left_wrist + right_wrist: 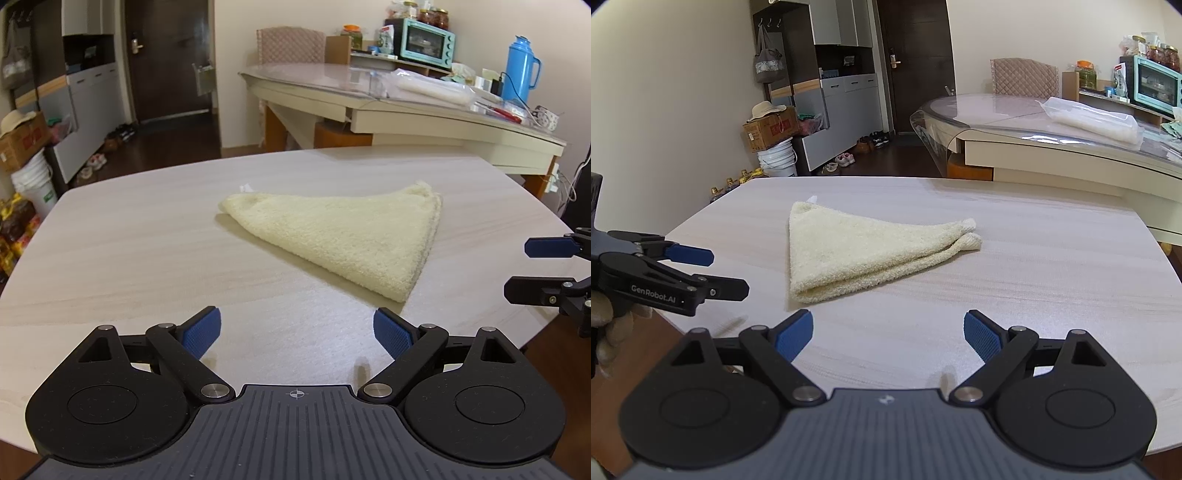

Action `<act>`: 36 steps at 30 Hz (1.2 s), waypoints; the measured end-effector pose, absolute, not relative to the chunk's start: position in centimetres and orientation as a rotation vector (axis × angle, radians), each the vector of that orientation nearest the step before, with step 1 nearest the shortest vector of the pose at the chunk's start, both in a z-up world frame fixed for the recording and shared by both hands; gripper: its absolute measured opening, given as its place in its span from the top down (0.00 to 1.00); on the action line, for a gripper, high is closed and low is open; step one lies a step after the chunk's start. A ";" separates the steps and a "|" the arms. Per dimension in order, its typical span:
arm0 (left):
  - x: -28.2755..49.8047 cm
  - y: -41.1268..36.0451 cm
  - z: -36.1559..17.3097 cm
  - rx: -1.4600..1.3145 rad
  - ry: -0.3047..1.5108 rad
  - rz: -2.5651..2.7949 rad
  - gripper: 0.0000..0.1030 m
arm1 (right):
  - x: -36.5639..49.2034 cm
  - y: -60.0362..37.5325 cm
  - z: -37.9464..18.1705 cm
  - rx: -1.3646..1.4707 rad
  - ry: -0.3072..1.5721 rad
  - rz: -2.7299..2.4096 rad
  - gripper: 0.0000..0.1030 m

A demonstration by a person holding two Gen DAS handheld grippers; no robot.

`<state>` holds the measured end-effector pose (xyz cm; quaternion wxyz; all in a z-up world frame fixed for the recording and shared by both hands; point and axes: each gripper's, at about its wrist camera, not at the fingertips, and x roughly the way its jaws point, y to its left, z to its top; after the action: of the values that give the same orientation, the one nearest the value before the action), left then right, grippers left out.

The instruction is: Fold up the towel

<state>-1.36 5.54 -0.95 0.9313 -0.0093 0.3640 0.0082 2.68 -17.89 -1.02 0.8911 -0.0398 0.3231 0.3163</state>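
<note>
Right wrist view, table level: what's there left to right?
Left hand-held gripper, open → cream towel, folded into a triangle → bare table. In front, the right hand-held gripper, open, holds nothing.

Right claw [524,267] cut off at frame edge

blue thermos [521,68], teal oven [428,42], hat [767,109]

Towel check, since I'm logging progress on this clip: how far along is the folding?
Done: the cream towel already lies folded into a layered triangle on the table, with doubled edges showing at one corner in the right wrist view. In hand: nothing; the left hand-held gripper and right hand-held gripper are both open, short of the towel. Left: at most another fold or a tidy-up.
</note>
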 end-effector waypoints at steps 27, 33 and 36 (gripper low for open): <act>2.5 8.5 -0.5 -0.080 0.707 0.037 0.09 | 18.0 -15.0 -3.3 -0.016 0.731 0.553 0.72; 2.9 9.5 -0.7 -0.096 0.704 0.051 0.09 | 16.8 -15.1 -2.1 -0.014 0.621 0.554 0.90; 1.8 11.0 -0.2 -0.099 0.681 0.096 0.09 | 15.6 -14.9 -0.1 -0.006 0.566 0.592 0.90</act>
<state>1.77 11.03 -0.19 0.9403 -0.0483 0.3336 0.0472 15.56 -14.85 -0.10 0.9173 -0.0030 0.2752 0.2879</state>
